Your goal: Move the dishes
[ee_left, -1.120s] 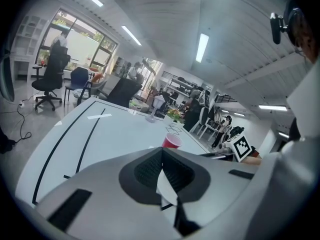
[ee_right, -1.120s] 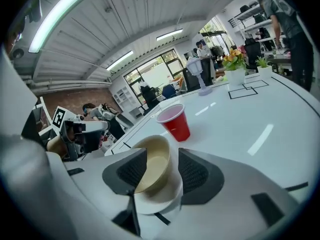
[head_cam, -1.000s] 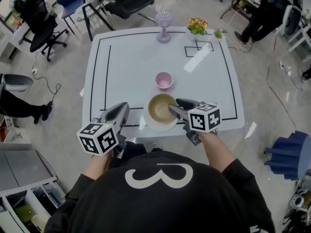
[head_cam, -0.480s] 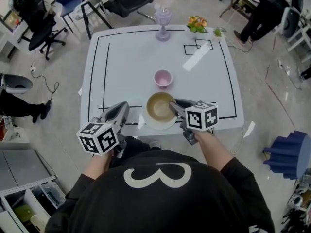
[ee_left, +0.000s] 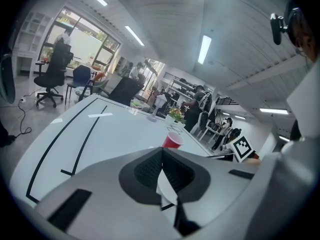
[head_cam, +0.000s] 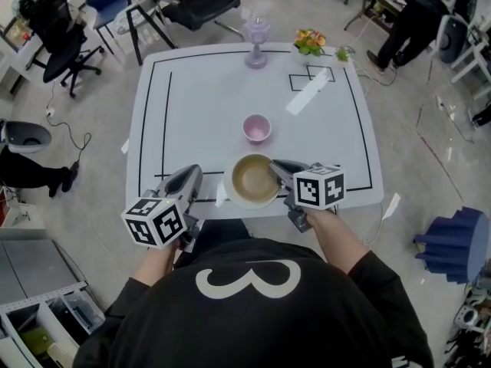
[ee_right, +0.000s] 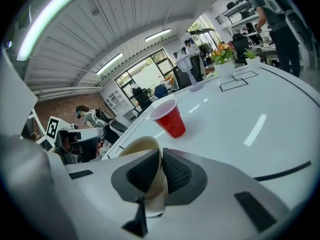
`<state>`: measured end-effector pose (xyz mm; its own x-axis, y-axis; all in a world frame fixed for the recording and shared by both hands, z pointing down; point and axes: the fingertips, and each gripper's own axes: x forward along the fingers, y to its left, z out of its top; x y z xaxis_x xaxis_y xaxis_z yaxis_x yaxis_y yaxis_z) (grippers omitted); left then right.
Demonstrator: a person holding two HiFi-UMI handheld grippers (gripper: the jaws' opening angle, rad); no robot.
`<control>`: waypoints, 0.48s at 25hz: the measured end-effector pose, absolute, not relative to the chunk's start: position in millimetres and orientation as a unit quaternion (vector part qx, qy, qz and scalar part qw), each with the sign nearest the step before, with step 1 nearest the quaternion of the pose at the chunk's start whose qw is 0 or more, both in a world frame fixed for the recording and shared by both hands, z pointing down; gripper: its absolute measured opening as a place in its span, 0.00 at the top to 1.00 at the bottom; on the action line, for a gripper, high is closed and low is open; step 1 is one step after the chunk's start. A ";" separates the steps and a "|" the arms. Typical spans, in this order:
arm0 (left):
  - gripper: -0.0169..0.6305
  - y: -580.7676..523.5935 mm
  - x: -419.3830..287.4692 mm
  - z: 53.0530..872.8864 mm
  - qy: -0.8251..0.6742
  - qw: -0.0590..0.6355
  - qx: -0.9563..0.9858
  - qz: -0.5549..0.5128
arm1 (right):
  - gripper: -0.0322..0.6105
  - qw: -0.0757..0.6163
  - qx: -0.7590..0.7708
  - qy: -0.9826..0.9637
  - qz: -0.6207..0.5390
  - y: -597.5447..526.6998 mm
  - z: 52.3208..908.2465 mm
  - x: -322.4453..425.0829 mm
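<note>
Your right gripper (ee_right: 161, 151) has its jaws nearly together, clamped on the right-hand rim of the tan bowl (head_cam: 253, 179). The thin beige wall stands pinched between the dark ribbed pads, and the jaws have just been closing onto it. The bowl sits on a white plate (head_cam: 230, 198) at the middle of the table's (head_cam: 199, 106) near edge, just inside the black border line. Your left gripper (ee_left: 162, 150) has its jaws brought together so the pad tips meet. Nothing sits between them; only white tabletop and a bit of black line show through the small gap lower down. In the head view that gripper hangs over the near edge, just left of the plate and apart from it. A red cup (head_cam: 257, 128) stands upright near the centre of the table, just beyond the bowl and not touching it. A pale purple goblet (head_cam: 256, 33) stands at the middle of the far edge. A small bunch of orange flowers (head_cam: 310, 41) sits towards the far right corner, beside a black outlined rectangle marked on the surface.
</note>
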<state>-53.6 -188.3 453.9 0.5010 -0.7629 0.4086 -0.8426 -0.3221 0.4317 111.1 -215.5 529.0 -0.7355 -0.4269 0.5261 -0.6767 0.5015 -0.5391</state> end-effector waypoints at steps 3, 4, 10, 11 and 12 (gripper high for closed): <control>0.97 -191.4 -52.6 452.7 -0.494 0.306 0.811 0.065 | 0.90 0.162 0.325 -0.854 0.373 -217.3 520.7 114.4; 0.97 -192.5 -52.4 452.1 -0.495 0.306 0.811 0.064 | 0.90 0.160 0.326 -0.855 0.370 -218.3 517.6 116.0; 0.97 -195.6 -51.7 450.2 -0.495 0.306 0.811 0.063 | 0.90 0.150 0.336 -0.858 0.360 -222.2 501.0 131.8; 0.97 -196.0 -50.9 450.3 -0.495 0.306 0.811 0.063 | 0.90 0.148 0.340 -0.857 0.359 -223.7 499.3 136.3; 0.97 -196.4 -49.8 450.6 -0.494 0.307 0.811 0.063 | 0.90 0.146 0.345 -0.856 0.358 -225.7 498.1 141.6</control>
